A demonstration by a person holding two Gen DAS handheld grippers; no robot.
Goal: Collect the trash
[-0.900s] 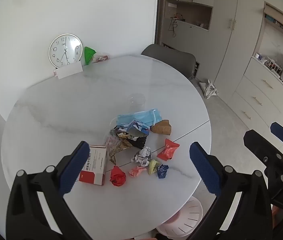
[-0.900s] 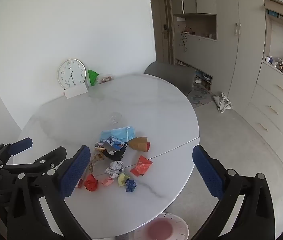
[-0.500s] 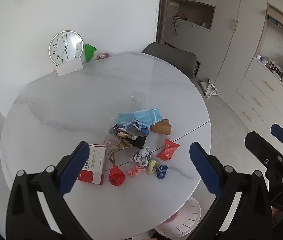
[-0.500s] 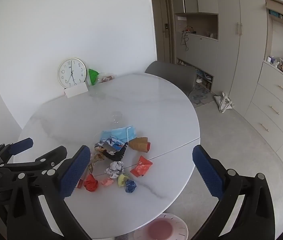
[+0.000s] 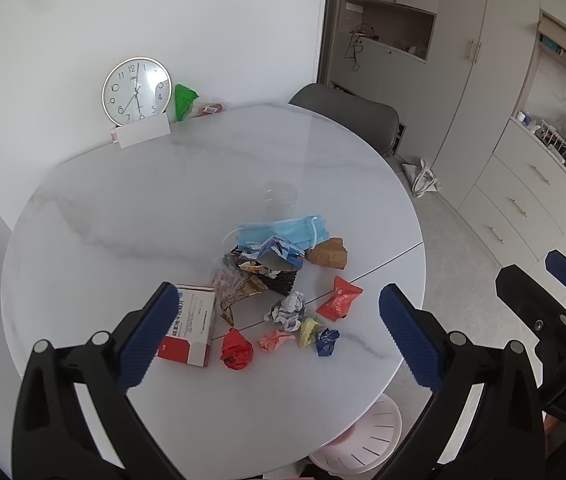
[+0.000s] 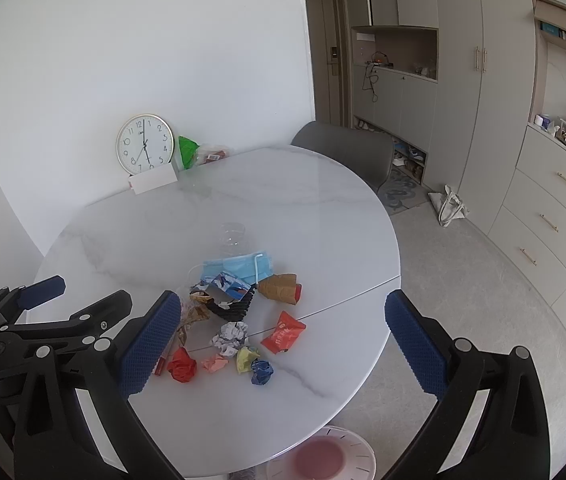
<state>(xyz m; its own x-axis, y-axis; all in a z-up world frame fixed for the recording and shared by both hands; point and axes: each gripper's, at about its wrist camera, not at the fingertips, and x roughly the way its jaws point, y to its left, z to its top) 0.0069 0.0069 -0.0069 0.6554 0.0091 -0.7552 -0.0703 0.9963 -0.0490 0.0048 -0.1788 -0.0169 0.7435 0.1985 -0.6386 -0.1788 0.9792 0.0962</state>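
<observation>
White marble-patterned round table [image 5: 131,216], seen from above by both wrist cameras, with the trash gathered in a loose heap toward its near edge. At the back of the heap lies a blue face mask [image 5: 287,232], with a clear plastic cup [image 5: 279,198] just behind it and a crumpled brown paper cup [image 5: 329,255] beside it on the right. Nearer the cameras: a red-and-white medicine box [image 5: 191,328], a red crumpled wrapper [image 5: 237,350], a grey-white paper ball [image 5: 287,310], a red snack packet [image 5: 339,299], and small pink [image 5: 277,339], yellow [image 5: 309,330] and blue [image 5: 327,341] wads side by side.

Left gripper [image 5: 275,336]: jaws spread wide, nothing between the blue pads, held above the heap and tilted downward. Right gripper [image 6: 281,344]: likewise fully spread and empty, above the same heap.

Far edge of table, against the wall: a round clock [image 6: 145,149], a white card [image 6: 154,180] and a green bag [image 6: 187,151]. A grey chair [image 6: 347,152] stands behind the table; a pink-and-white bin [image 6: 323,456] sits on the floor below the near edge.
</observation>
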